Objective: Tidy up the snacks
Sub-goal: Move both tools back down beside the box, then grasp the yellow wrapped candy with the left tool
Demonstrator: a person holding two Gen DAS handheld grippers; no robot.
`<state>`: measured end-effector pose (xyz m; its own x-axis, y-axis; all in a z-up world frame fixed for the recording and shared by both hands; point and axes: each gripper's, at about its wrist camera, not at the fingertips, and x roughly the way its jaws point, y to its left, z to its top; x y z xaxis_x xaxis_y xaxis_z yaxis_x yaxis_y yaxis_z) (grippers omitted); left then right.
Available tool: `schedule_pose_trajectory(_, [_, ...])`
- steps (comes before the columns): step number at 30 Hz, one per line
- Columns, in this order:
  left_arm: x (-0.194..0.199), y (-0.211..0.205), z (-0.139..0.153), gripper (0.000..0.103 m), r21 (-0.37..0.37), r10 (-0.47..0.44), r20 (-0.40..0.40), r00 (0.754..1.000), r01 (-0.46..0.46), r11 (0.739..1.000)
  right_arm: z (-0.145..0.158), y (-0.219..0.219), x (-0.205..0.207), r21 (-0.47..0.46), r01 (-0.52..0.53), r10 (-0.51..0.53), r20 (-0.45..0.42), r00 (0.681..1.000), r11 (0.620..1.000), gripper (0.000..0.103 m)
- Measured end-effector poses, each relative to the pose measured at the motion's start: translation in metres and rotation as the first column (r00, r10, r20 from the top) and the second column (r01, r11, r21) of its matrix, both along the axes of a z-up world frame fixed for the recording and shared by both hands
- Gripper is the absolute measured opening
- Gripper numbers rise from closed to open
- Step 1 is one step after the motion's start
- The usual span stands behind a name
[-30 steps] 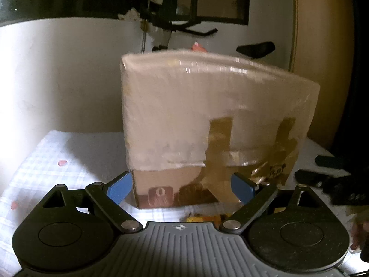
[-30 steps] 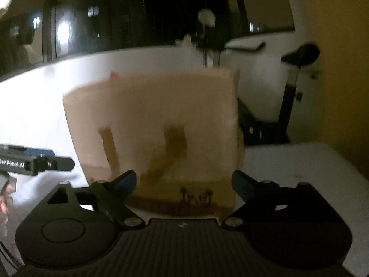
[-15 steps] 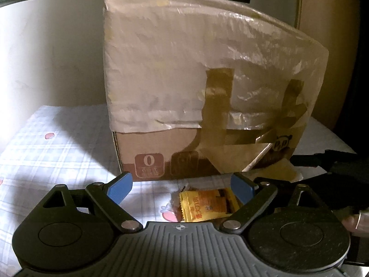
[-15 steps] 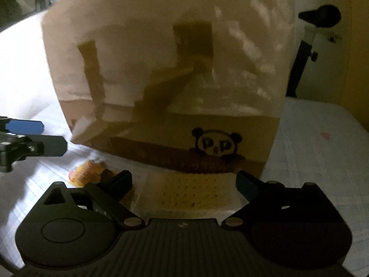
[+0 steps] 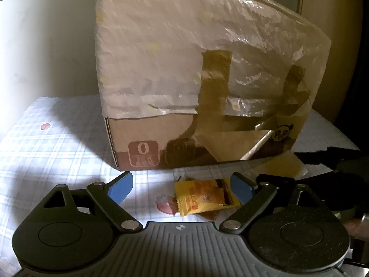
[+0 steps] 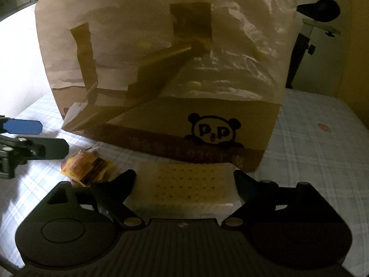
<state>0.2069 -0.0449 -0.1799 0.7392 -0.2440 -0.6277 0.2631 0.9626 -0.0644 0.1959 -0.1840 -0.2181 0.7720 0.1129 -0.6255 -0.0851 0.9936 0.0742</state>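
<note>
A yellow-orange snack packet lies on the checked tablecloth between the open fingers of my left gripper; it also shows in the right wrist view. A pale cracker pack lies flat between the open fingers of my right gripper, just in front of the cardboard box. The box is tall, lined with a white plastic bag folded over its sides, and stands close behind both snacks. The cracker pack's corner shows at the right of the left wrist view.
The table has a blue-and-white checked cloth with small red prints. A white wall stands behind. An exercise bike stands at the far right. The left gripper's fingers show at the left edge of the right wrist view.
Both grippers have come down and closer to the box. The yellow packet and the cracker pack have come into view between their fingers.
</note>
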Motion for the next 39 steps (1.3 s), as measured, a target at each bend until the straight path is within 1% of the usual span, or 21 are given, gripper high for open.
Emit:
schedule_pose_trajectory(5, [0.0,-0.008,-0.006,0.093,0.006,-0.017,-0.015,1.0,0.017,1.0,0.005,-0.007,-0.015,0.004,0.002,-0.002,0.01,1.0,1.0,0.091])
schedule_pose_trajectory(7, [0.002,-0.014,-0.009,0.093,0.013,-0.023,-0.018,1.0,0.023,1.0,0.005,-0.014,-0.023,0.012,0.029,-0.029,0.017,0.999,1.0,0.091])
schedule_pose_trajectory(10, [0.007,-0.023,-0.014,0.093,0.03,-0.025,-0.025,0.999,0.025,0.999,0.006,-0.022,-0.028,0.054,0.068,-0.07,0.037,0.997,0.996,0.091])
schedule_pose_trajectory(14, [0.017,-0.033,-0.022,0.093,0.048,-0.015,-0.046,0.999,0.017,0.999,0.006,-0.024,-0.031,0.051,0.074,-0.077,0.048,0.996,0.996,0.091])
schedule_pose_trajectory(18, [0.027,-0.045,-0.034,0.088,0.084,0.001,-0.076,0.997,0.005,0.996,0.005,-0.023,-0.029,0.055,0.087,-0.09,0.056,0.994,0.995,0.091])
schedule_pose_trajectory(20, [0.03,-0.049,-0.04,0.081,0.099,0.012,-0.088,0.996,-0.003,0.995,0.005,-0.024,-0.031,0.063,0.082,-0.086,0.066,0.994,0.995,0.091])
schedule_pose_trajectory(22, [0.029,-0.05,-0.042,0.077,0.084,0.008,-0.085,0.996,-0.001,0.996,0.005,-0.025,-0.032,0.068,0.082,-0.087,0.069,0.994,0.994,0.091])
schedule_pose_trajectory(24, [0.026,-0.051,-0.043,0.068,0.094,0.01,-0.065,0.998,-0.004,0.996,0.005,-0.026,-0.032,0.072,0.083,-0.088,0.07,0.994,0.994,0.091])
schedule_pose_trajectory(25, [0.025,-0.052,-0.043,0.057,0.104,0.013,-0.053,0.999,-0.007,0.995,0.005,-0.025,-0.032,0.073,0.082,-0.087,0.071,0.994,0.994,0.091])
schedule_pose_trajectory(26, [0.024,-0.052,-0.042,0.051,0.112,0.016,-0.046,0.999,-0.01,0.994,0.005,-0.025,-0.032,0.073,0.081,-0.086,0.073,0.994,0.994,0.091])
schedule_pose_trajectory(27, [0.024,-0.052,-0.042,0.049,0.11,0.019,-0.047,0.999,-0.014,0.994,0.006,-0.025,-0.032,0.072,0.08,-0.085,0.076,0.993,0.994,0.091])
schedule_pose_trajectory(28, [0.023,-0.05,-0.041,0.044,0.098,0.022,-0.049,0.999,-0.017,0.995,0.006,-0.024,-0.032,0.071,0.079,-0.085,0.08,0.993,0.994,0.091])
schedule_pose_trajectory(29, [0.023,-0.048,-0.04,0.035,0.087,0.025,-0.052,0.998,-0.021,0.996,0.006,-0.024,-0.033,0.069,0.078,-0.083,0.084,0.993,0.995,0.091])
schedule_pose_trajectory(30, [0.023,-0.047,-0.04,0.031,0.084,0.028,-0.054,0.998,-0.023,0.996,0.006,-0.024,-0.034,0.067,0.076,-0.082,0.09,0.993,0.995,0.091])
schedule_pose_trajectory(35, [0.017,-0.041,-0.039,0.025,0.085,0.019,-0.047,0.999,-0.015,0.996,0.008,-0.022,-0.038,0.061,0.067,-0.074,0.117,0.99,0.996,0.091])
schedule_pose_trajectory(39, [0.01,-0.039,-0.039,0.024,0.076,0.021,-0.047,0.999,-0.017,0.997,0.009,-0.02,-0.04,0.056,0.059,-0.066,0.127,0.99,0.997,0.091])
